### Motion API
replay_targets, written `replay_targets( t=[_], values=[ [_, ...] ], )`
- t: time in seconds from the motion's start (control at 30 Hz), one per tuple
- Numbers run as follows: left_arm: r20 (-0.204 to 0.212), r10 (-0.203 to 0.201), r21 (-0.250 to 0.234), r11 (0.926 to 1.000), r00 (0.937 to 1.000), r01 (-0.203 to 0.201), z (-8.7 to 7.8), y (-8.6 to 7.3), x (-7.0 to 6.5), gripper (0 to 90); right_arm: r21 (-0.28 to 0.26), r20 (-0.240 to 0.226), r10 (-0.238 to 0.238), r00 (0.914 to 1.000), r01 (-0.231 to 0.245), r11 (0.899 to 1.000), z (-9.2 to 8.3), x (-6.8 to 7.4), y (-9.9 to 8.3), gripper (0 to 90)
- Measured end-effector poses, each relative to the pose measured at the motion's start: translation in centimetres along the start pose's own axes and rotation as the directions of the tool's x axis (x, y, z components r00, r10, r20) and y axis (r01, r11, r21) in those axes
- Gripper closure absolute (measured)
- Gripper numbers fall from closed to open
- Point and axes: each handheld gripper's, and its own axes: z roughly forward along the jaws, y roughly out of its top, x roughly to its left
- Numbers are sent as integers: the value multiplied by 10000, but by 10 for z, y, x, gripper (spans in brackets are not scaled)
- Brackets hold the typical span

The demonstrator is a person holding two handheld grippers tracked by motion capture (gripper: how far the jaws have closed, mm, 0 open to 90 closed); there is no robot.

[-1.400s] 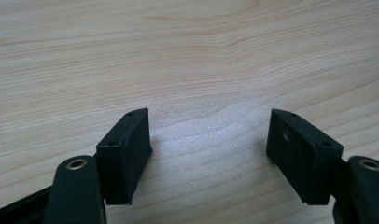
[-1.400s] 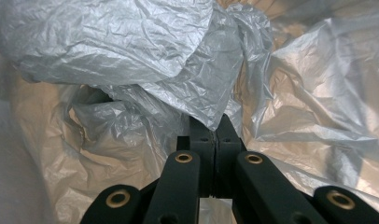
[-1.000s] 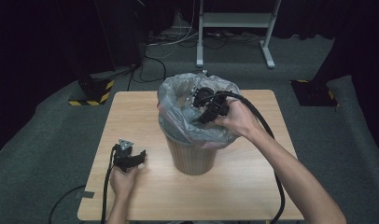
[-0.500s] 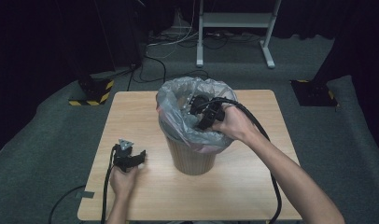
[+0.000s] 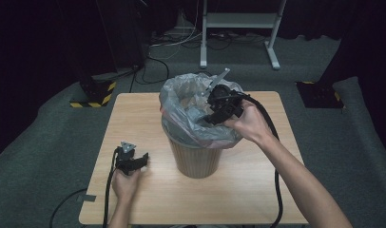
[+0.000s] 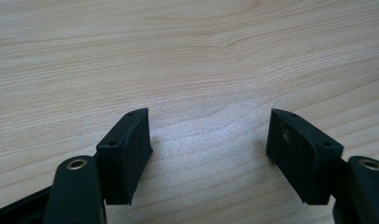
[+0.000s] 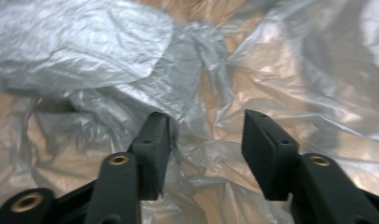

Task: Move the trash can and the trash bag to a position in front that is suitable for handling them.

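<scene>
At frame centre the right gripper (image 7: 204, 140) had just been opening inside the bin liner (image 5: 181, 102) (plastic released, jaws half apart); the left gripper (image 6: 208, 149) lay wide open.

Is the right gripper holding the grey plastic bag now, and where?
No. The right gripper has just been opening; the thin grey plastic bag lies between its jaws, unpinched.

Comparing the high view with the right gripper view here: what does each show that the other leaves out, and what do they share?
High view alone: the wooden table, the ribbed wooden bin, the left gripper resting on the tabletop, both forearms, floor cables and a metal stand behind.

Right gripper view alone: the black jaws of the right gripper close up, which have just been opening, standing apart with nothing pinched, and creases deep inside the liner.

Both: the grey plastic bin liner, with that gripper reaching into it.
</scene>
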Motion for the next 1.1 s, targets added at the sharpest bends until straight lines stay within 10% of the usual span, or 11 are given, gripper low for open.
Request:
replay_targets(
  t=[0.47,1.1],
  values=[
    [0,-3,2,10000,10000,3,0,0,0,307,310,971,-441,9943,413,9987,-5,1,-6,350],
    [-2,-6,9,10000,10000,6,0,0,0,308,-1862,1106,1028,9885,-810,9792,-40,-24,-26,366]
  ],
)
